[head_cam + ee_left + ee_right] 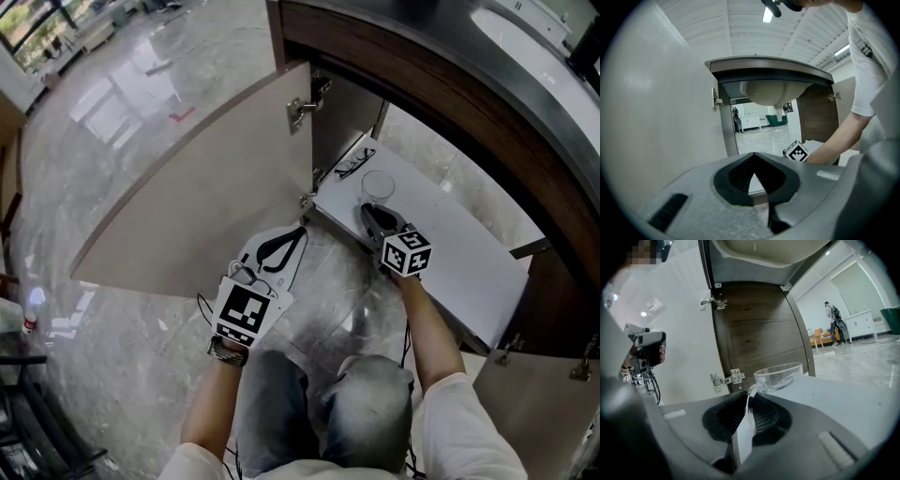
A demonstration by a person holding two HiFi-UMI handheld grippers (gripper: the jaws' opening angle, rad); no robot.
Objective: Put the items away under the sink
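Observation:
A clear glass cup [378, 185] sits low over the white cabinet floor [469, 244] under the sink, and I cannot tell whether it touches. My right gripper [375, 211] is shut on its handle. In the right gripper view the cup [780, 376] stands just past the jaws, and the thin clear handle is pinched between the pads [761, 416]. My left gripper [298, 234] hangs outside the cabinet, above the stone floor by the open left door. Its jaws meet at the tips with nothing in them; in the left gripper view the left gripper [754, 157] points at the cabinet opening.
A pair of dark eyeglasses [354, 164] lies at the far left corner of the cabinet floor. The left door [206, 187] stands wide open, with a hinge [302, 108] on its inner face. The right door [534, 412] is open too. The basin [771, 91] hangs overhead.

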